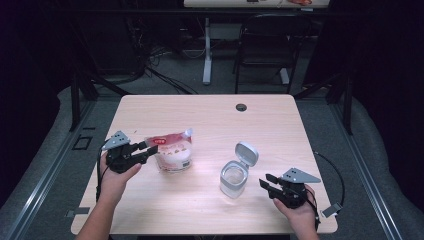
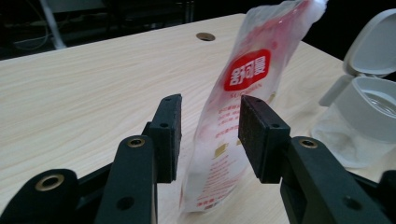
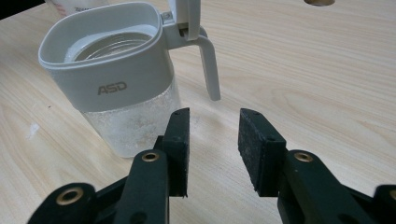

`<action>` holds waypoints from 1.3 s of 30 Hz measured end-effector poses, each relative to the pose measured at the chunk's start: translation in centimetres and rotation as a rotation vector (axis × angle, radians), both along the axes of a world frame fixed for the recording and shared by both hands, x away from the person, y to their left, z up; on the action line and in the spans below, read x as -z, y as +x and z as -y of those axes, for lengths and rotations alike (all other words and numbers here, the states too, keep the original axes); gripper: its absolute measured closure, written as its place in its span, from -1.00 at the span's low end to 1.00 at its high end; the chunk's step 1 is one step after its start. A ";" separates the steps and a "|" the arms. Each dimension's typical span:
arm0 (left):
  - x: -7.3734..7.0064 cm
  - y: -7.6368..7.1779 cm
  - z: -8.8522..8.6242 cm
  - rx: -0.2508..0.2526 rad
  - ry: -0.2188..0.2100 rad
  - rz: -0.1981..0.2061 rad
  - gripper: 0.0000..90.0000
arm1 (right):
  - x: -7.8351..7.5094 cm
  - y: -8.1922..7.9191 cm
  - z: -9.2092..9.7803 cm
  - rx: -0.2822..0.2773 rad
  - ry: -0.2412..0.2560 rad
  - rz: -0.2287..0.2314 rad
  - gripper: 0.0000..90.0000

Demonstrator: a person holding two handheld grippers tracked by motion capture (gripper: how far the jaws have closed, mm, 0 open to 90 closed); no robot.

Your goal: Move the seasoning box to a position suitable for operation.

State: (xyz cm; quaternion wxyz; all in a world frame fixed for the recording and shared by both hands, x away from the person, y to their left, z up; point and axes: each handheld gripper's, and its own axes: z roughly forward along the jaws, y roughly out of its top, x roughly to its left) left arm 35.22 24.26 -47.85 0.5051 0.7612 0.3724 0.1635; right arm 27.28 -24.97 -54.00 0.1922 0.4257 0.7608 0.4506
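A red-and-white clear pouch (image 1: 172, 152) (image 2: 243, 88) stands upright on the left half of the wooden table (image 1: 210, 115). My left gripper (image 1: 145, 148) (image 2: 210, 135) is open, and the pouch's near edge sits between its pads with a gap on the left side. A clear jar (image 1: 233, 178) (image 3: 112, 79) with a grey collar marked ASD holds white grains at its bottom, and its flip lid (image 1: 246, 153) stands open. My right gripper (image 1: 266, 181) (image 3: 214, 149) is open with nothing in it, just right of the jar and apart from it.
A round cable hole (image 1: 241, 107) lies near the table's far edge. A chair (image 1: 265, 45) and a second table's leg (image 1: 207, 50) stand beyond the table. The right gripper's cable (image 1: 335, 175) loops off the right edge.
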 end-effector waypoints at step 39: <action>-1.2 -2.8 4.0 0.166 0.081 0.090 1.00 | 0.1 0.0 0.4 0.016 0.024 -0.003 0.43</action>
